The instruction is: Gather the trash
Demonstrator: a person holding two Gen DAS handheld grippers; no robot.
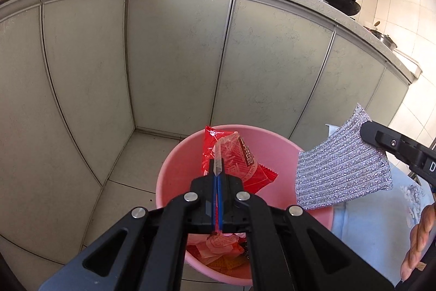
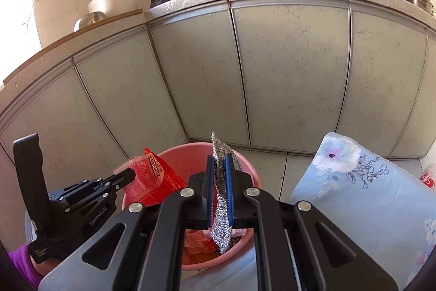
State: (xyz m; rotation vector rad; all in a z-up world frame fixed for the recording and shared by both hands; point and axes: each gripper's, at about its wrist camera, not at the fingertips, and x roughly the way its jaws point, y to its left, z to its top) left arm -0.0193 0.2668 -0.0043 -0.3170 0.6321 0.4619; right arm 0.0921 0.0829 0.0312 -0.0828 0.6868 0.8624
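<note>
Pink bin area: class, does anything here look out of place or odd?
Nothing is spilled or damaged. Both items hang above the pink bin: the red wrapper in the left gripper, the silver scouring pad in the right gripper, neither dropped in yet.

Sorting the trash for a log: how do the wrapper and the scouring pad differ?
The wrapper is red, glossy, printed plastic; the scouring pad is silver, glittery mesh. The left gripper pinches the wrapper; the right gripper pinches the pad. Both hang above the pink bin.
</note>
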